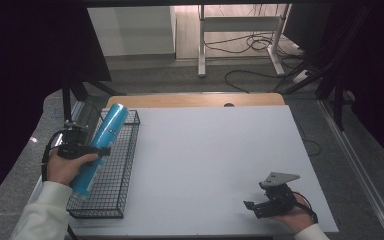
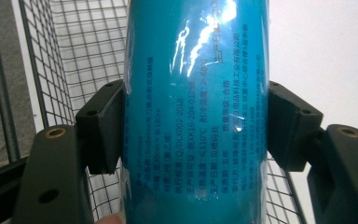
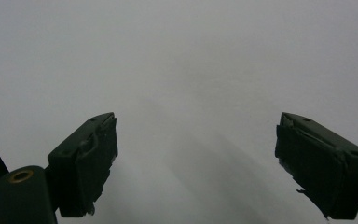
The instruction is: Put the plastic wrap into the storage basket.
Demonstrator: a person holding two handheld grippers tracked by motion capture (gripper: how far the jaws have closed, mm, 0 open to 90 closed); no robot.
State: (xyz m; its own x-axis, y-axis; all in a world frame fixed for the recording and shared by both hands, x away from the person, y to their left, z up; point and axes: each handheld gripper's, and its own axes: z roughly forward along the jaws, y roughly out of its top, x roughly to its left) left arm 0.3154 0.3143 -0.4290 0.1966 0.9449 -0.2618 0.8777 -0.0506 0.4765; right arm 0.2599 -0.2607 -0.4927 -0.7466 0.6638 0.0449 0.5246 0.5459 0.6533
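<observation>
The left hand-held gripper [image 1: 97,150] is clamped on a blue tube [image 1: 101,147] tilted over the wire basket [image 1: 122,180] at the worktop's [image 1: 205,165] left edge, not yet laid in, while the right hand-held gripper [image 1: 252,206] rests apart and empty near the front.

The high view looks forward and down over the whole surface [image 1: 205,165]. The left gripper view sits close against the blue cylinder [image 2: 196,112], which stands at the high view's left beside the wire basket [image 1: 115,195]; the right gripper view faces bare surface.
</observation>
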